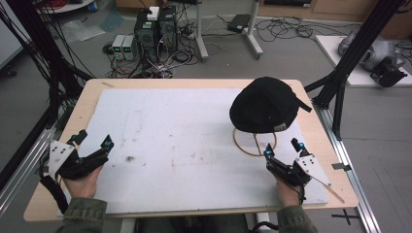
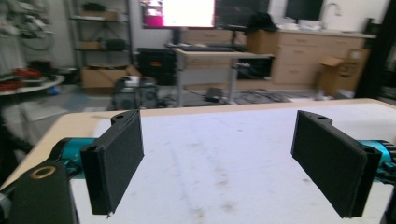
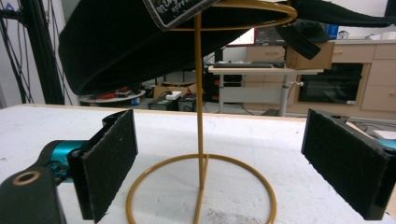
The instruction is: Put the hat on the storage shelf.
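A black cap (image 1: 265, 104) rests on a thin gold wire stand (image 1: 254, 142) at the right of the white mat. From below, the cap (image 3: 140, 42) covers the stand's top ring, and the stand's pole and round base (image 3: 201, 186) rise straight ahead between my right jaws. My right gripper (image 1: 282, 148) is open just in front of the stand's base, holding nothing. Near the table's left edge my left gripper (image 1: 93, 141) is open too, with bare mat (image 2: 219, 163) between its black jaws.
The white mat (image 1: 184, 141) covers most of the wooden table (image 1: 92, 90). Black frame posts (image 1: 350, 53) stand at the right and left of the table. Computers and cables (image 1: 155, 34) lie on the floor beyond the far edge.
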A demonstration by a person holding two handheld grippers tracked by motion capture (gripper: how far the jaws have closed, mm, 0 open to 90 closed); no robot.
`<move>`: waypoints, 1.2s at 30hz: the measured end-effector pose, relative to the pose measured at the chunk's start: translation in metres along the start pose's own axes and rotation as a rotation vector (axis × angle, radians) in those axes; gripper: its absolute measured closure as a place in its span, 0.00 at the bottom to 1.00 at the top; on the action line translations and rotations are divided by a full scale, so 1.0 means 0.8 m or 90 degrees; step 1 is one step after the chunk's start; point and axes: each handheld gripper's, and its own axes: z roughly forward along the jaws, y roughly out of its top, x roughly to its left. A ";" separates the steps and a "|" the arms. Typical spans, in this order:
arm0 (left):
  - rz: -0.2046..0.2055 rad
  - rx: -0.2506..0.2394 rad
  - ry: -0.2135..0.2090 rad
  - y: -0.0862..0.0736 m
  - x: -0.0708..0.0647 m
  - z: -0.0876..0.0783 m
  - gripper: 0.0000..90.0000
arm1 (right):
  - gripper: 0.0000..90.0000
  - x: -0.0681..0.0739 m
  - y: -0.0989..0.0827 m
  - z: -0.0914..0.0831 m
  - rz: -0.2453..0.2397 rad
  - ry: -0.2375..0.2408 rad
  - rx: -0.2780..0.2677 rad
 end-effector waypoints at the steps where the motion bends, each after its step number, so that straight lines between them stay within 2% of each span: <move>1: -0.002 -0.004 0.016 -0.004 0.002 -0.003 0.19 | 0.11 -0.001 -0.001 0.000 0.002 -0.004 0.002; 4: -0.008 -0.016 0.051 -0.012 0.006 -0.009 0.19 | 0.11 -0.001 -0.002 0.000 0.005 -0.007 0.004; 8: 0.008 -0.013 0.083 -0.025 0.007 -0.014 0.18 | 0.11 0.000 -0.003 0.000 0.003 -0.014 0.008; 14: 0.015 -0.016 0.101 -0.032 0.008 -0.018 0.18 | 0.11 0.004 -0.003 -0.001 -0.006 -0.030 0.005; 19: 0.013 -0.010 0.096 -0.038 0.008 -0.017 0.18 | 0.11 0.003 -0.003 -0.003 -0.005 -0.033 0.001; 23: 0.013 -0.019 0.094 -0.038 0.007 -0.018 0.18 | 0.11 0.000 -0.002 -0.004 -0.009 -0.038 -0.004; 36: 0.005 -0.014 0.095 -0.040 0.011 -0.021 0.18 | 0.11 -0.002 -0.001 -0.004 -0.011 -0.039 -0.003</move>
